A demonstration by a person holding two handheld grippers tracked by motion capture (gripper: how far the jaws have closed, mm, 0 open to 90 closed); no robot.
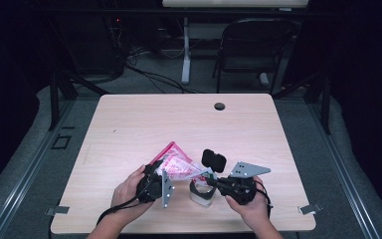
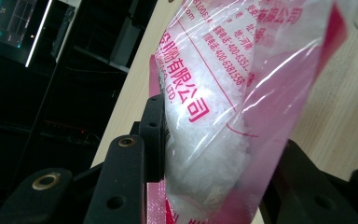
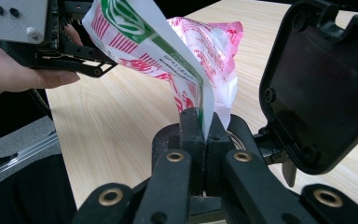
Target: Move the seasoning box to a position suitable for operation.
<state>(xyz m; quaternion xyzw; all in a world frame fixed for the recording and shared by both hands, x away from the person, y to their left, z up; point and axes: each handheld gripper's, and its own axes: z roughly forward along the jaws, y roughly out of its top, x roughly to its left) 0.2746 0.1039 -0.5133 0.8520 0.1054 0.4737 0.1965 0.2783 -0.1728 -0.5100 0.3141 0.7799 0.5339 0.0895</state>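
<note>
At the near edge of the pale wood-grain counter [image 1: 129, 124], a person's two hands each hold a black hand-held gripper. The left hand-held gripper [image 2: 205, 154] has its jaws partly open, pressed around the fat lower end of a clear plastic bag with pink-red printing, filled with white crystals [image 2: 214, 116]. The right hand-held gripper [image 3: 204, 133] has its jaws fully together, pinching a thin corner of the same bag, where its panel is white with a green band and red stripes.

The bag hangs lifted off the counter between the two, slanting up toward the far left in the high view [image 1: 175, 162]. Its red lettering is Chinese, with "有限公司" legible, "LTD." beside it, and a number starting "400-6381556"; smaller lines are too blurred to read.

Under the pinched corner stands a small clear container with a dark band [image 1: 202, 191], near centre of the counter. Its black rounded-square hinged lid [image 3: 321, 88] stands open, just right of the bag.

Farther back, a round cable hole [image 1: 219, 106] sits near the counter's far edge, and beyond it a dark folding chair [image 1: 251, 45] stands on the floor.
</note>
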